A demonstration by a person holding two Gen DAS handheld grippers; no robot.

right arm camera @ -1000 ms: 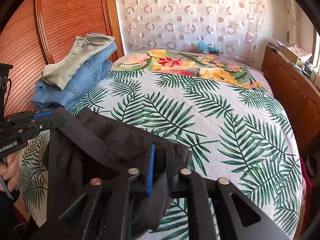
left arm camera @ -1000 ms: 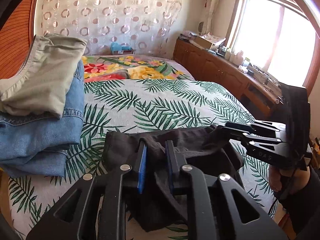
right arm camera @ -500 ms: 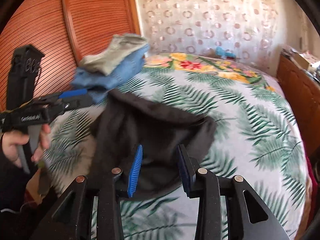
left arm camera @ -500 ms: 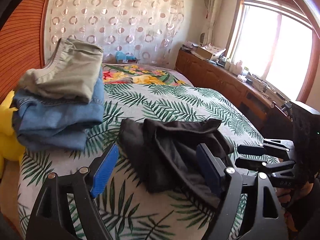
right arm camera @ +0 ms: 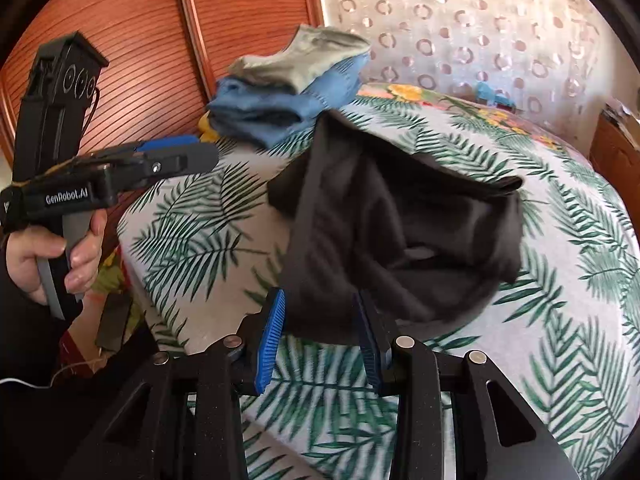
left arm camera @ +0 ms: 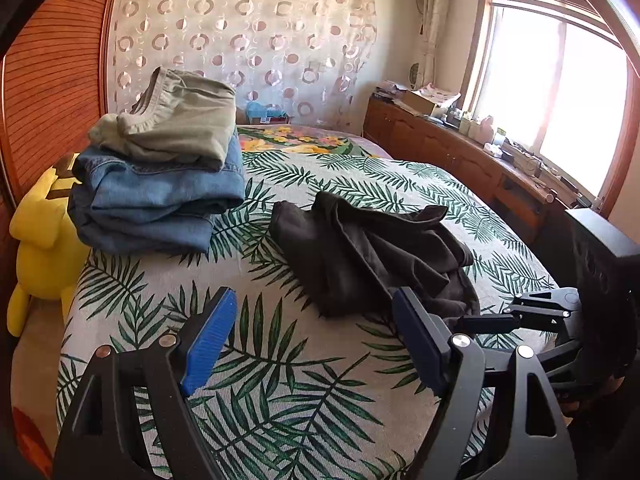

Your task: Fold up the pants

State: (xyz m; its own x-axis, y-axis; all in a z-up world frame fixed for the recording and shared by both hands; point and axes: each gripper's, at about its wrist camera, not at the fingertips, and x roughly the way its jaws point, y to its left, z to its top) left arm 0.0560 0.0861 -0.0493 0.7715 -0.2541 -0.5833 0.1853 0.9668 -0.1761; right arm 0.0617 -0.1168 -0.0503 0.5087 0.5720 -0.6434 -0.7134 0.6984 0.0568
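Observation:
Black pants lie crumpled on the palm-leaf bedspread, free of both grippers. My left gripper is open wide, short of the heap, and nothing is between its blue pads. In the right wrist view the pants spread just beyond my right gripper. It is open, and the pants' near hem reaches in between its tips without being pressed. The left gripper shows at the left, held by a hand. The right gripper shows at the pants' right edge.
Folded jeans with khaki trousers on top are stacked at the bed's left side. A yellow plush toy sits beside the bed. A wooden wardrobe stands left and a low cabinet runs under the window.
Both grippers let go of the black pants, opened and drew back toward the bed's near edge. The pants dropped into a loose heap on the bedspread.

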